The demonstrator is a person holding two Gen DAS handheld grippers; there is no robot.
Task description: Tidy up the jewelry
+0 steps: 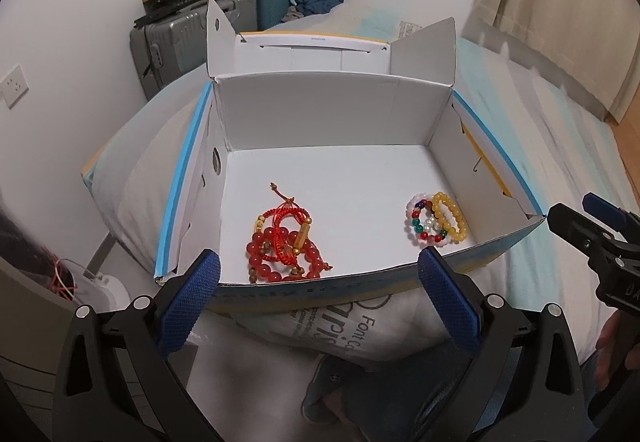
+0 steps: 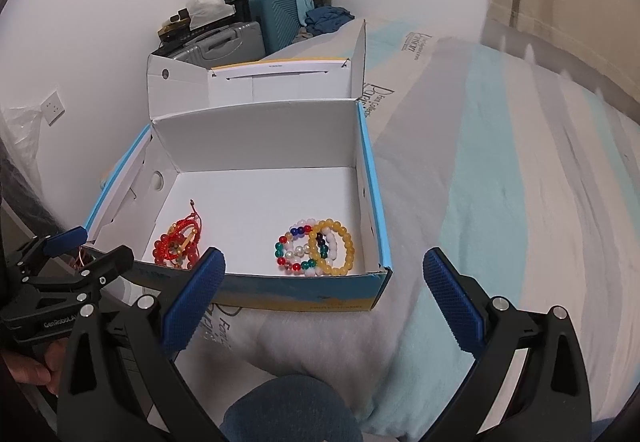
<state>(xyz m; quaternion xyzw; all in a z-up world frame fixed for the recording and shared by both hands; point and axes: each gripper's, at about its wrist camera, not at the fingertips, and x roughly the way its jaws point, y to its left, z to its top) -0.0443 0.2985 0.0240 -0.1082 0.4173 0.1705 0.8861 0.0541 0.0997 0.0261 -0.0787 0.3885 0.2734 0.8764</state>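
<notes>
Both grippers — left gripper (image 1: 318,296), right gripper (image 2: 324,294) — are hovering, jaws wide and empty; red bead-and-cord bracelets (image 1: 286,242) and yellow and multicoloured bead bracelets (image 1: 437,220) are lying grouped in the white cardboard box (image 1: 320,110) — sorting looking nearly done.

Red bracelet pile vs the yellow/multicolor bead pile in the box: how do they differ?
The red bead-and-cord bracelet pile lies at the left of the open white cardboard box, tangled, with knotted cords and gold tube charms. The yellow and multicolored bead bracelet pile lies at the right: neat overlapping rings, no cords. Both rest on the box floor near its front wall, ungripped.
</notes>
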